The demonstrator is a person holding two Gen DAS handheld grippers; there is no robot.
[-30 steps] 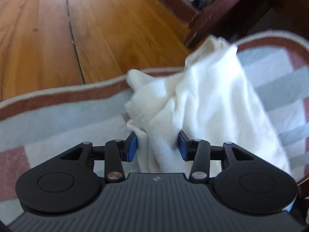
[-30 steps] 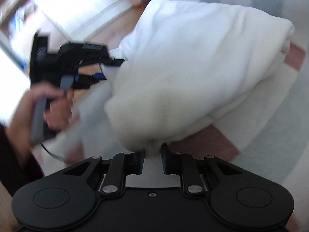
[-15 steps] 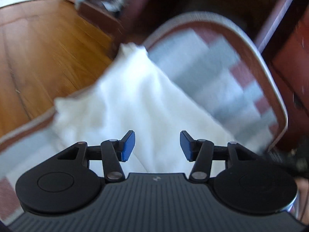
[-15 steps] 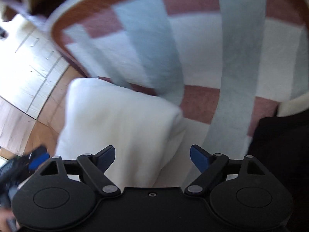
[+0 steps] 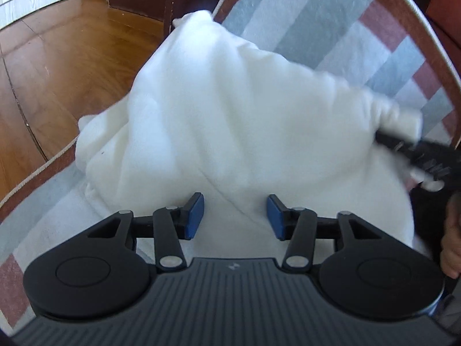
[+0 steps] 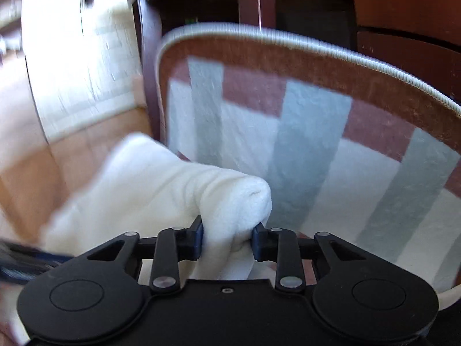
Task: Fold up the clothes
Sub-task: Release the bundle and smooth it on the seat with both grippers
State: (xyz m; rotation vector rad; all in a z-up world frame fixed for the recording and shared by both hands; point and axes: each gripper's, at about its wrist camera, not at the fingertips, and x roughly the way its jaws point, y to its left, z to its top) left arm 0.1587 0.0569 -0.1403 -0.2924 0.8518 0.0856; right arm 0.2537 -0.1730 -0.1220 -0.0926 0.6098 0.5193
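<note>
A white garment (image 5: 230, 109) lies bunched on a striped rug (image 5: 317, 28), one corner over the wooden floor. My left gripper (image 5: 235, 216) hovers over its near part, blue pads apart and closing a little, pressing on nothing. In the right wrist view my right gripper (image 6: 227, 240) is closing on a rolled bunch of the white garment (image 6: 144, 190), and both pads press into it. In the left wrist view that bunch is pulled out to the right, where the right gripper's black body is blurred.
The rug (image 6: 317, 132) has grey, white and red-brown bands and a pale corded edge. Wooden floor (image 5: 57, 57) lies to the left. Dark wooden furniture legs (image 6: 144, 57) stand just past the rug's far edge. A hand (image 5: 451, 245) shows at the right border.
My right gripper let go of the garment, opened wide, then closed on a bunched edge. The left gripper swung from the rug's floor-side edge to above the garment's middle, jaws staying apart.
</note>
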